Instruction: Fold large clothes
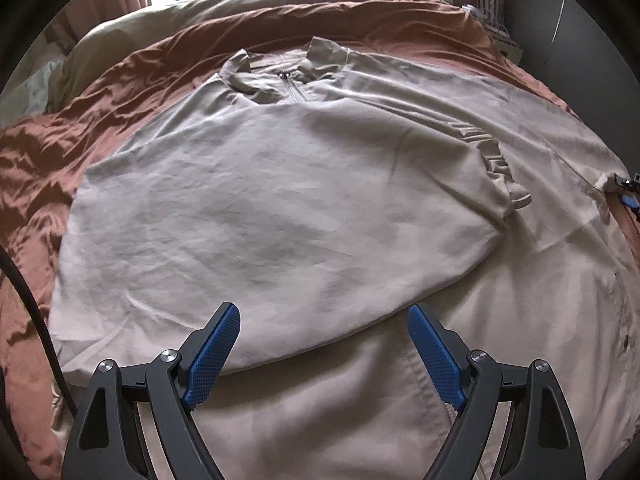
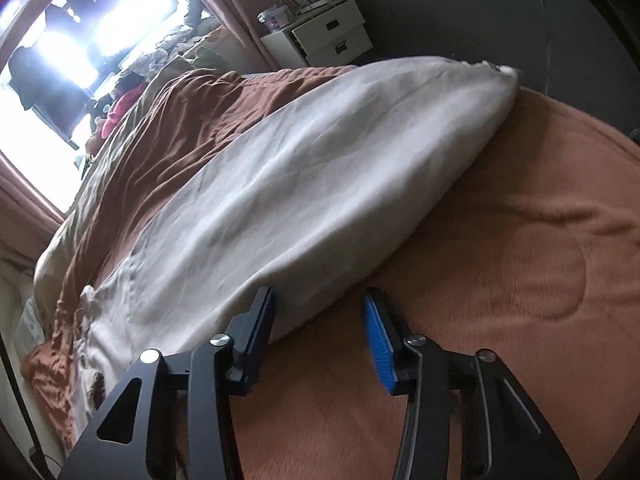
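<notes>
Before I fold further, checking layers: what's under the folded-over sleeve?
The jacket body's front lies under the sleeve; its zipper shows only near the collar, the rest covered.

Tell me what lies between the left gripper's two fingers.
In the left wrist view, the open left gripper frames only the beige jacket: the curved edge of its folded-over panel lying on the jacket's lower layer. Nothing else is there.

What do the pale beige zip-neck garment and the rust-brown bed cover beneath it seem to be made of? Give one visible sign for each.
The pale beige zip-neck garment looks like thin, matte woven cloth, perhaps cotton or a blend: it lies flat with fine soft creases. The rust-brown bed cover looks smoother and slightly glossy where crumpled, catching light on its folds, while in the right wrist view it appears napped; the fibre cannot be told.
</notes>
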Motion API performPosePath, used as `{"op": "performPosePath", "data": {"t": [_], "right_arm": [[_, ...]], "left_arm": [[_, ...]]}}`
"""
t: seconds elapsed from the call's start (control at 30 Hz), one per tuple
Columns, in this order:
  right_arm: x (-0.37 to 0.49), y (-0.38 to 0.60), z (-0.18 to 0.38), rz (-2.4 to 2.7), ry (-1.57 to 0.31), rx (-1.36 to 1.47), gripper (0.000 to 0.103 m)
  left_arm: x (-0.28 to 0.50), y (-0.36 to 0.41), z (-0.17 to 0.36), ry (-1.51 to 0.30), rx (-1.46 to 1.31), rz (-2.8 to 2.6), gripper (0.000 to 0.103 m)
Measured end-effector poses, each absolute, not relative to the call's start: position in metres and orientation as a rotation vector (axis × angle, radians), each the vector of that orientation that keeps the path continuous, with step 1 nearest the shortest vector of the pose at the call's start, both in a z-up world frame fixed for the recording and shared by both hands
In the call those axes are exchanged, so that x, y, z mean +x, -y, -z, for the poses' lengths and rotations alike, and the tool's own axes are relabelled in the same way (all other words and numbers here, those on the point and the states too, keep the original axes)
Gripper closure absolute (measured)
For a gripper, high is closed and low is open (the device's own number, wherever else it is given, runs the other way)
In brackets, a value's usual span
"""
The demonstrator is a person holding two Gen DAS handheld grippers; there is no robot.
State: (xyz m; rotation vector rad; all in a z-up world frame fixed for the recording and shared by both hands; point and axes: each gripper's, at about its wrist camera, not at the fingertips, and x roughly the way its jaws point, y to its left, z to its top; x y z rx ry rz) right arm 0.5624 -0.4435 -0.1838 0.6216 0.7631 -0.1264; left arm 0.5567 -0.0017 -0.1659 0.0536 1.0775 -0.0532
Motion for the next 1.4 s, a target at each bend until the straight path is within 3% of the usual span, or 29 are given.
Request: {"op": "performPosePath", "data": {"t": [0.03,0.07,0.17,0.87,1.1,1.4], "right_arm": [[0.565,0.445,0.185,0.147,-0.762,0.609,0.077],[0.566,0.445,0.187,0.163,-0.764,0.599,0.093],[0.565,0.443,0.182,0.151,-0.741,0.582,0.103],[0.500,0.291,0.025,-0.155,-0.544,0.299,0.103],[0.500,0.225,0.027,-0.292,-0.596,0.211,0.103],[0.539,0.153,0.081,-0.419,-0.762,0.141,0.103]], "left_arm": [[0.558,0.001,0.169,-1.083,0.053,0.052,0.016],[0.558,0.001,0.171,-1.086,0.053,0.051,0.016],[0.559,0.000,0.176,-1.098,0.050,0.049,0.016],[0.524,-0.045,0.145,-1.032,-0.055,0.047,0.016],[0.510,-0.063,0.135,-1.007,-0.080,0.040,0.016],[0.505,-0.089,0.138,-1.010,-0.091,0.019,0.016]]}}
